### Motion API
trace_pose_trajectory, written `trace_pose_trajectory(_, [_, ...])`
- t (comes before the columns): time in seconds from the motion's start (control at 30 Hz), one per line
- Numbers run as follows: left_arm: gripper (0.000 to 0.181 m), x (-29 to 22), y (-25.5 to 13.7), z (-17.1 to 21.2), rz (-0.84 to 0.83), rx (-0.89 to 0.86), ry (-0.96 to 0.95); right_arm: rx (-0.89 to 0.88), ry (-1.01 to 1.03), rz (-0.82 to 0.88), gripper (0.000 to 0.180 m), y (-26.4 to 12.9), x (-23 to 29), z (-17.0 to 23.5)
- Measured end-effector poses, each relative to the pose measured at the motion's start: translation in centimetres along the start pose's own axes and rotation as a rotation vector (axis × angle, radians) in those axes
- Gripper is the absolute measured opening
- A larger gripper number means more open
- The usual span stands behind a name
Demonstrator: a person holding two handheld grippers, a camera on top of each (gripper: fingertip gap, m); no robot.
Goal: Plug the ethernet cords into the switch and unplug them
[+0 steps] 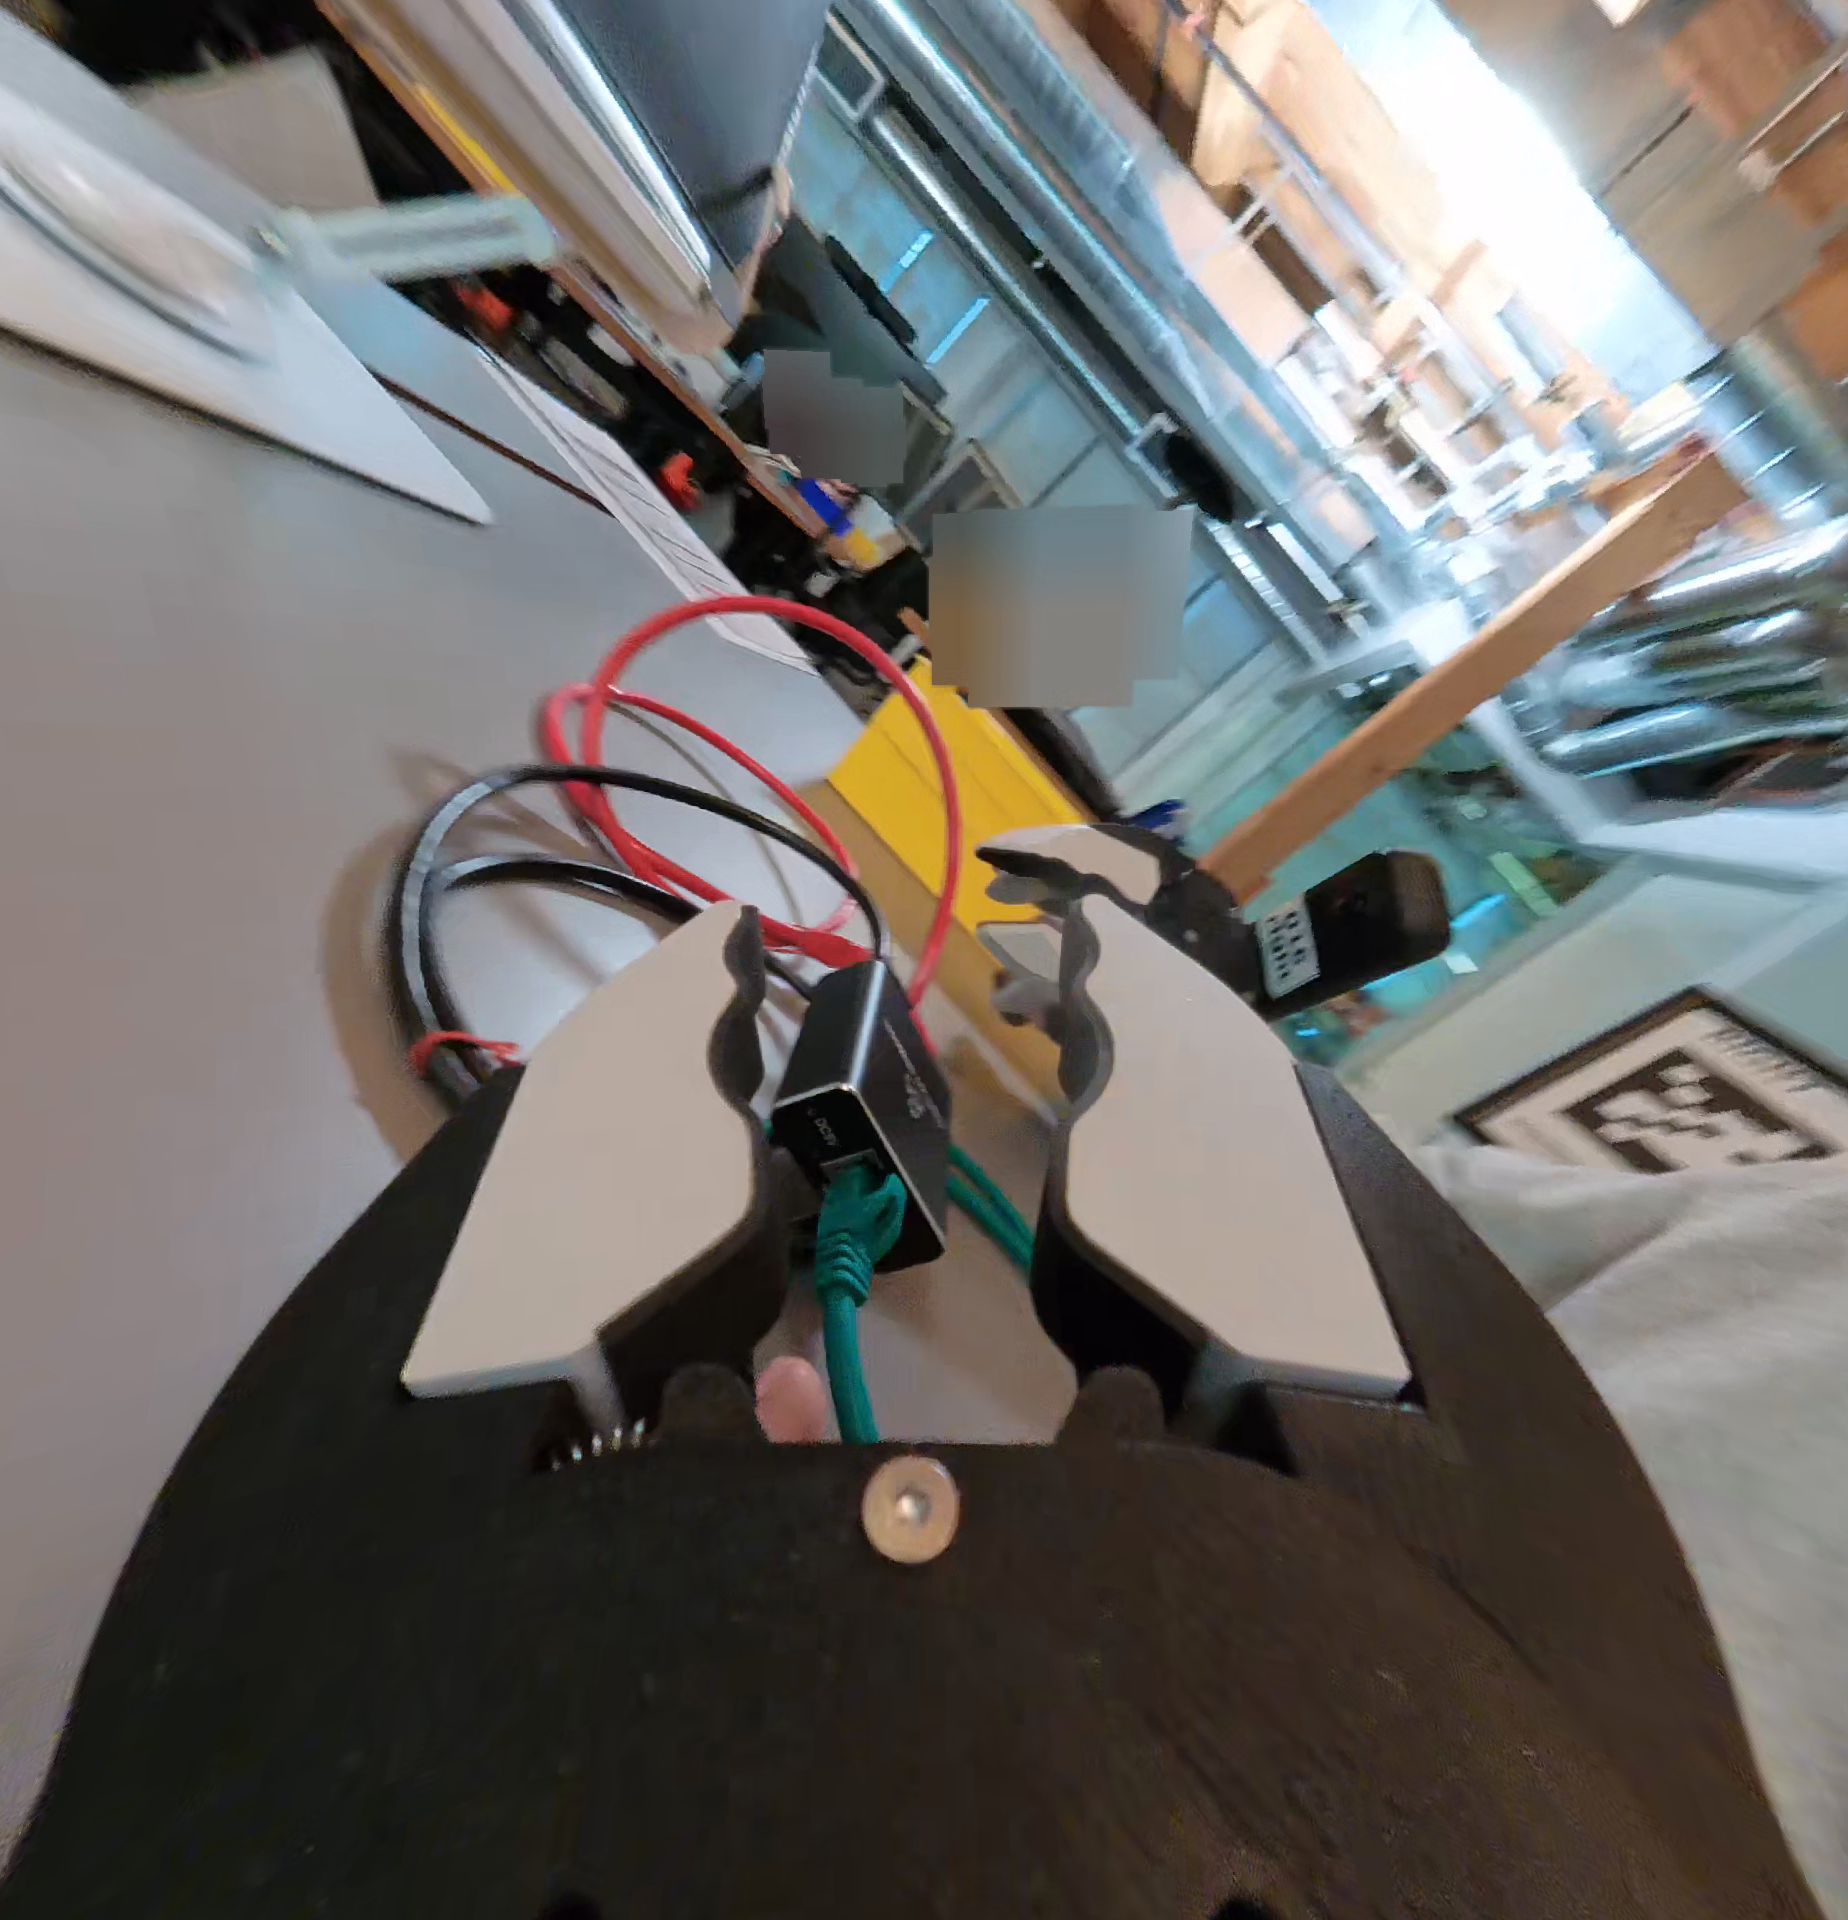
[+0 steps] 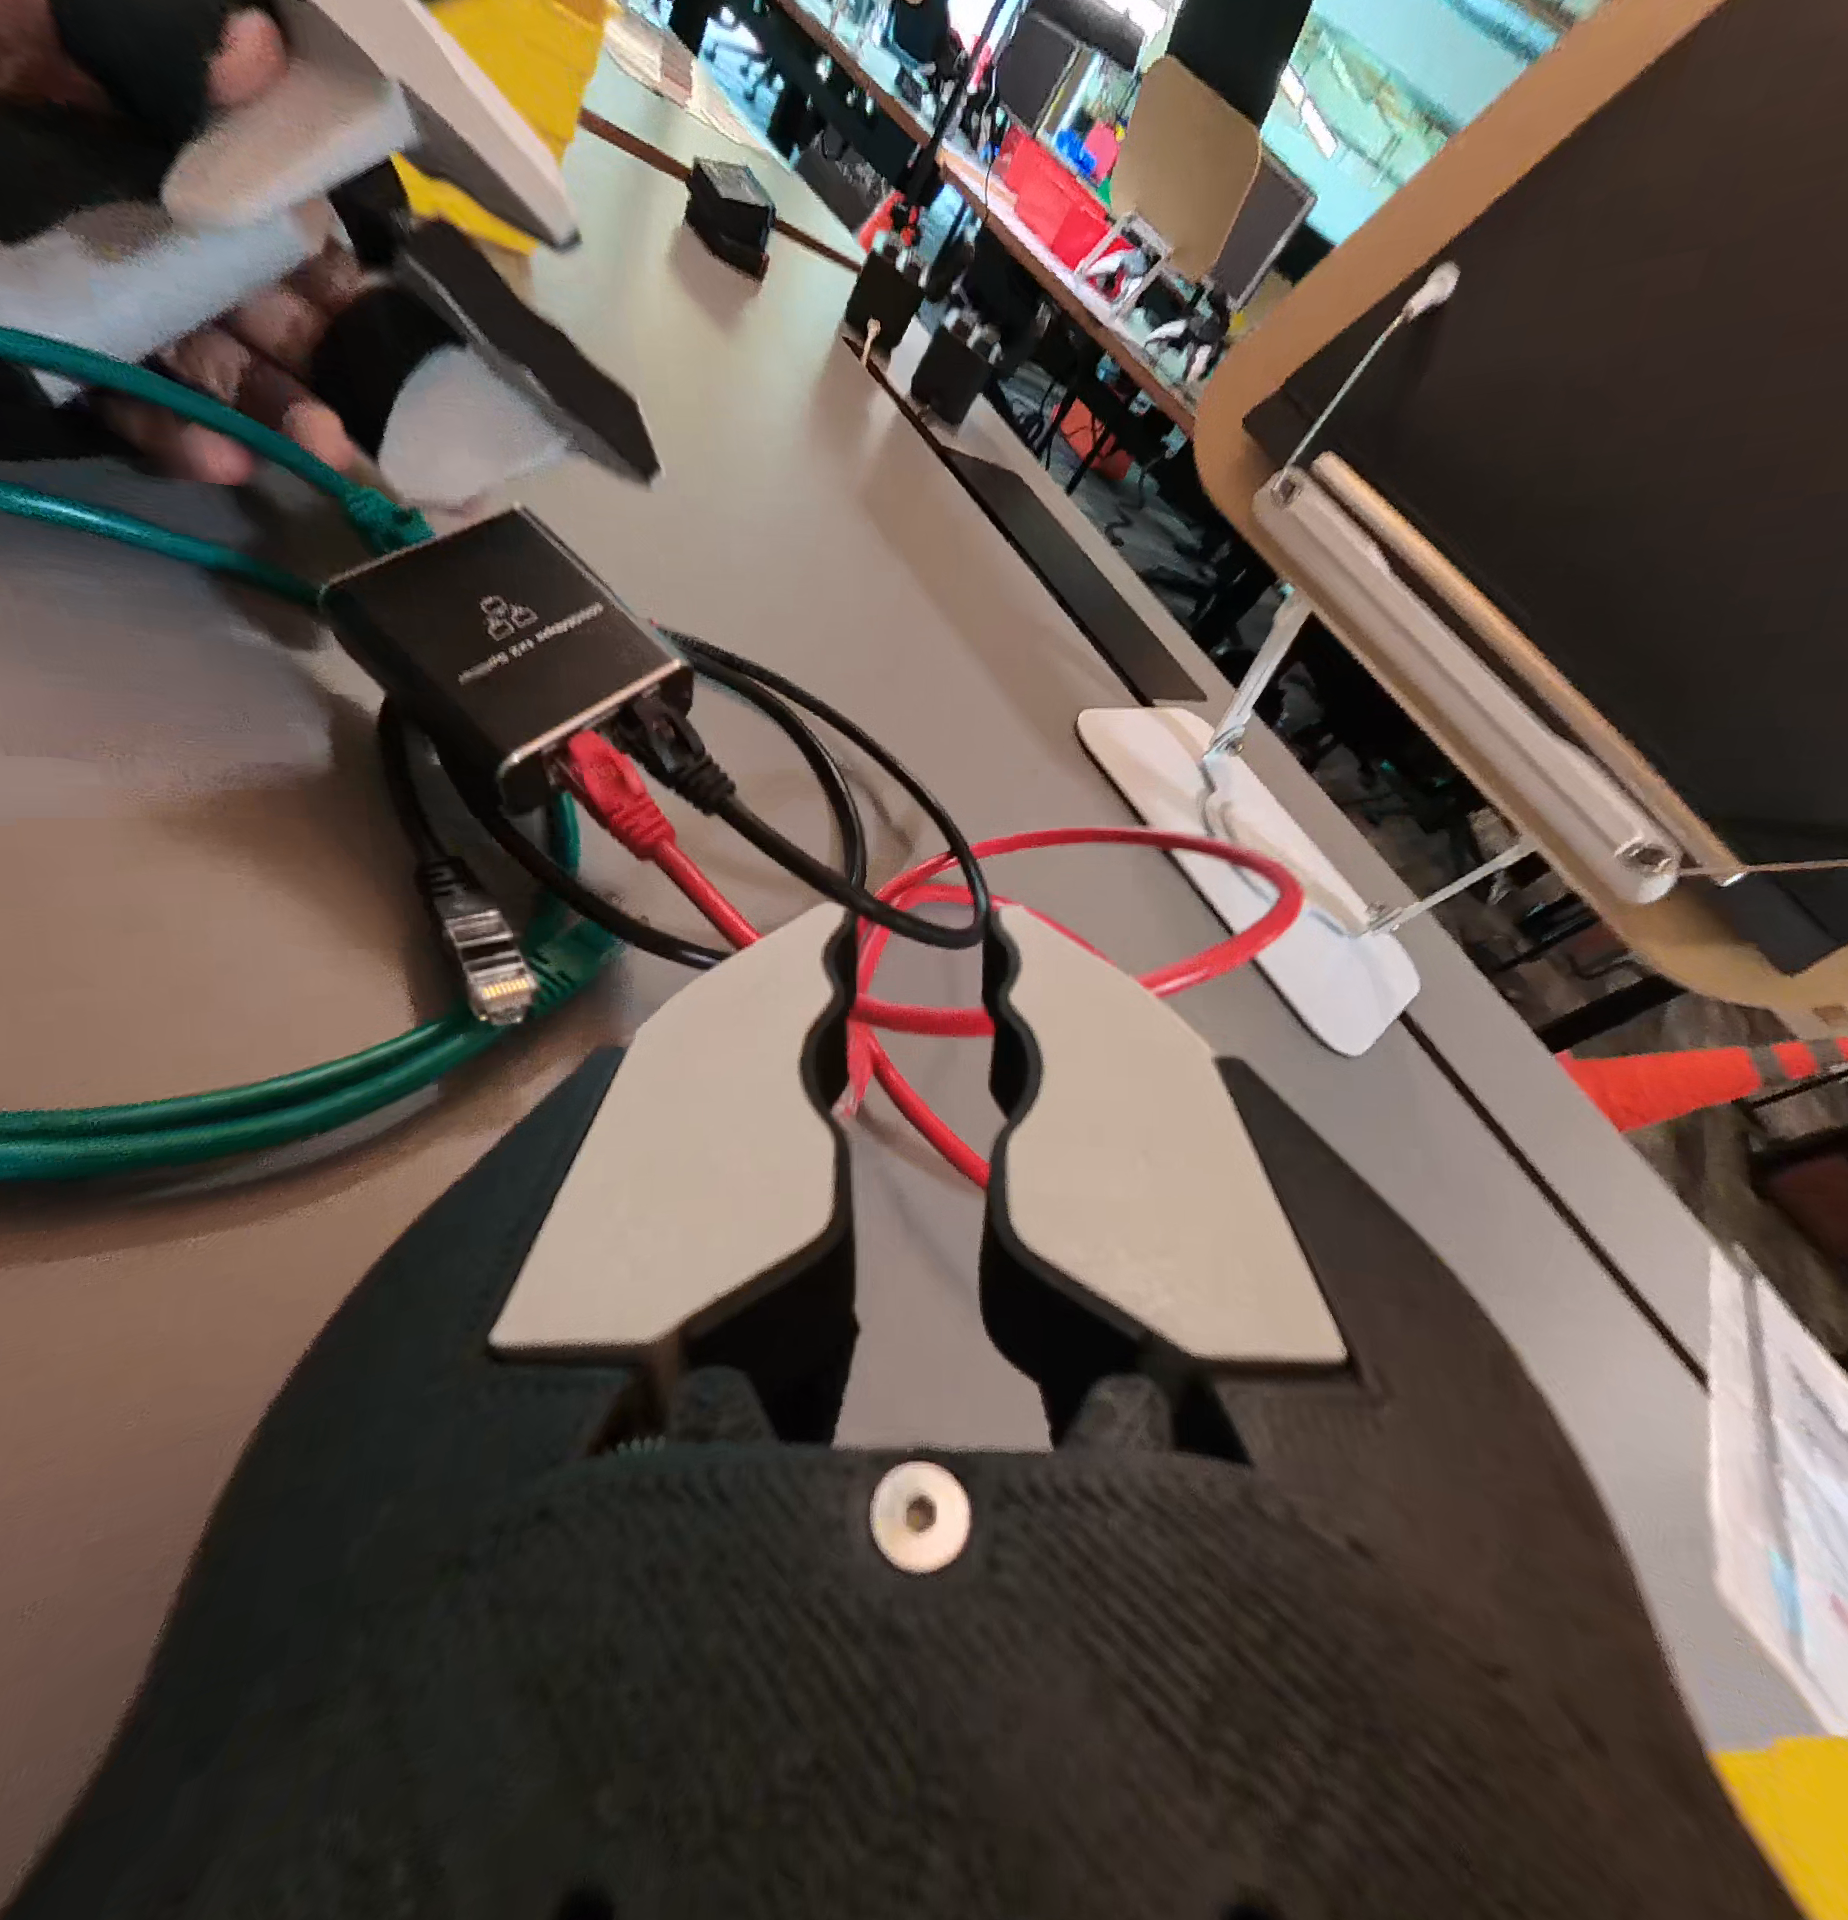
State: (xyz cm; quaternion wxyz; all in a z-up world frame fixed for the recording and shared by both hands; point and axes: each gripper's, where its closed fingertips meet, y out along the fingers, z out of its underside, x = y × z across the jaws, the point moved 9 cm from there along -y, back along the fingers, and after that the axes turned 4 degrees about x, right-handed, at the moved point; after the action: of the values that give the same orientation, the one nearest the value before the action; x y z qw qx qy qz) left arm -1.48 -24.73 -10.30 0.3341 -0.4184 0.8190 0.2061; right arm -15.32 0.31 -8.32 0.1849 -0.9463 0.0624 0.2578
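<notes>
The black switch [image 1: 866, 1091] lies on the grey table [image 1: 224, 831] between the fingers of my left gripper [image 1: 912, 935], which is open and does not clamp it. A green cord [image 1: 847, 1247] is plugged into its near end. In the right wrist view the switch [image 2: 504, 634] has a red cord [image 2: 619, 790] and a black cord [image 2: 691, 769] plugged into the end facing me. A loose black cord's plug [image 2: 494, 966] lies beside it. My right gripper [image 2: 920, 925] is open and empty, over the red cord loop.
A yellow bin [image 1: 941, 790] stands past the switch. A white stand base [image 2: 1252, 862] carries a tilted black panel [image 2: 1626, 416] at the right. The table edge [image 2: 1522, 1122] runs along the right. A black-and-white marker tag [image 1: 1678, 1112] is near my left gripper.
</notes>
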Motion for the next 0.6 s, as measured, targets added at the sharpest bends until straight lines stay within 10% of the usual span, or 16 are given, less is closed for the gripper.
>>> trace_pose_trajectory(0.37, [0.046, 0.3, -1.5, -0.2, 0.081, -0.109, 0.014, -0.047, -0.065, -0.134, 0.092, 2.6, 2.6, -4.5])
trace_pose_trajectory(0.5, [0.046, 0.2, -1.5, -0.2, 0.085, -0.114, 0.020, 0.314, 0.090, -0.272, 0.147, 6.2, 2.1, -3.4])
trace_pose_trajectory(0.6, [0.046, 0.4, -1.6, -0.3, 0.094, -0.123, 0.003, 0.529, 0.278, -0.418, 0.147, 8.2, 1.9, -1.4])
